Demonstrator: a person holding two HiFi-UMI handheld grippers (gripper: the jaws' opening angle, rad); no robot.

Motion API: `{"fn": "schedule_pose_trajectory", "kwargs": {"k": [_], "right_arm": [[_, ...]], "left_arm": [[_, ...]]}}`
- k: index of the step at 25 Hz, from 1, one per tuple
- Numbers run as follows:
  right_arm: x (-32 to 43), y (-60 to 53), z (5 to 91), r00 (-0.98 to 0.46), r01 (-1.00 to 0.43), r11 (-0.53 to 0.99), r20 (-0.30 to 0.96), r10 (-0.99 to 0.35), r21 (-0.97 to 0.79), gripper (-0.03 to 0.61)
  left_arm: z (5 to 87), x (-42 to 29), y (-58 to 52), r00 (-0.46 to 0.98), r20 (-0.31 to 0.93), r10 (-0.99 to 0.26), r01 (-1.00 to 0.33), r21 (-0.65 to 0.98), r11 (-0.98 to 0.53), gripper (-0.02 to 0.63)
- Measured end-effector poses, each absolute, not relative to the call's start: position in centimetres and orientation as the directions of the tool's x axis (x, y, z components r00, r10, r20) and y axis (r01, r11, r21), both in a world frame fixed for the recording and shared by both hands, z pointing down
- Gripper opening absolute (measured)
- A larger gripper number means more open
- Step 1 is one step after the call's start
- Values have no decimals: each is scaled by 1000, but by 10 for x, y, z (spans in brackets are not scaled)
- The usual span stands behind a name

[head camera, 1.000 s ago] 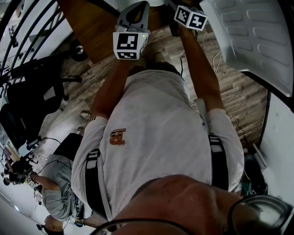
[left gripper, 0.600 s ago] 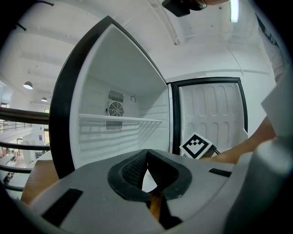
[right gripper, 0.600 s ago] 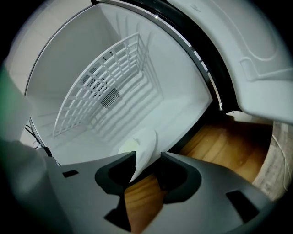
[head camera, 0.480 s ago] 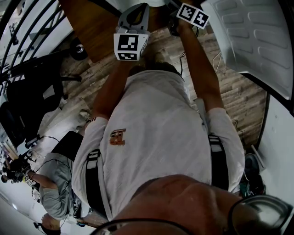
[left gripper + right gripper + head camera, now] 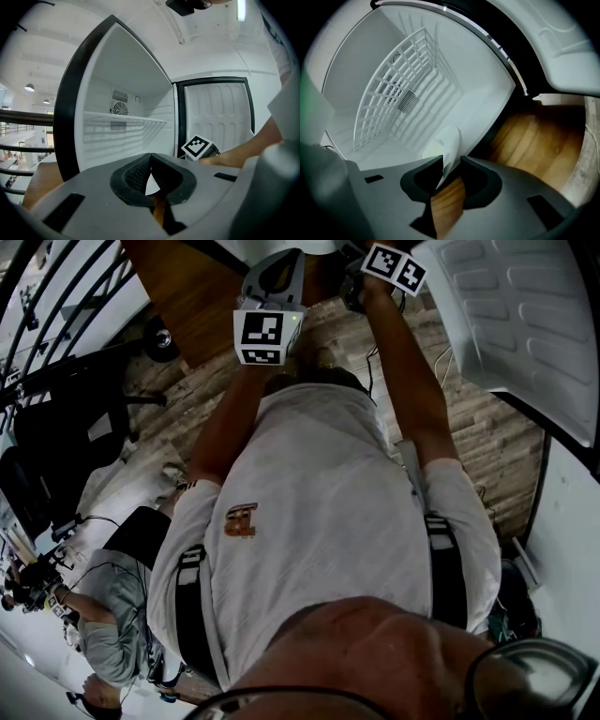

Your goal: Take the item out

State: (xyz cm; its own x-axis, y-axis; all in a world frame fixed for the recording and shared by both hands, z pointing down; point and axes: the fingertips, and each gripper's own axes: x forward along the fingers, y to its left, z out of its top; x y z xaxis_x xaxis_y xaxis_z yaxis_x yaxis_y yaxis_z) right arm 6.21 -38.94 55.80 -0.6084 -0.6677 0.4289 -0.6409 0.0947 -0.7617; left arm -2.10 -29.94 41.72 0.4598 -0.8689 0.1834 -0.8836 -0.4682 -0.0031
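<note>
A thin white packet (image 5: 449,140) with a pale yellow patch stands on the floor of the open white fridge (image 5: 370,117). My right gripper (image 5: 452,161) reaches into the fridge. Its jaws are closing with the packet between them. The packet lies along the left pad, and a dark gap remains at the right pad. In the head view only the right gripper's marker cube (image 5: 394,268) shows. My left gripper (image 5: 150,159) hangs in front of the fridge opening, shut with nothing in it. The left gripper (image 5: 277,263) is also seen at the top of the head view.
A white wire shelf (image 5: 401,89) spans the fridge interior, with a fan grille (image 5: 119,108) on the back wall. The fridge door (image 5: 516,306) stands open at the right. A wooden surface (image 5: 534,145) lies below the opening. Another person (image 5: 112,634) crouches at lower left.
In the head view the right gripper's cube has shifted slightly up and away toward the fridge. The left gripper has hardly moved.
</note>
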Motion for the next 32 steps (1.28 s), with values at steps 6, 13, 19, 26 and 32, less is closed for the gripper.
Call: {"fn": "schedule_pose_trajectory", "kwargs": {"k": [6,13,19,26,32], "right_arm": [[59,-390,557,-622,-609,69,422,-660,-790,92],[60,-389,554,-631,-543,29,385,-674,-839,73],[62,-388,550,-629,-464,2,327,-705,-886,57],[63,-388,542,-619,-374,-16,263,-740,-927,40],[67,-384,544,-606,-333,-37,244,-758,-942,40]], "left_arm": [[420,-21,-299,459,190,-868,-884,-1,-467,18],[421,-21,-300,461,192,-867,-883,-3,-470,18],[423,-20,-299,465,196,-863,-880,-9,-476,18],[424,-16,-298,478,196,-856,-872,-8,-489,18],[424,-16,-297,481,199,-854,-871,-9,-492,18]]}}
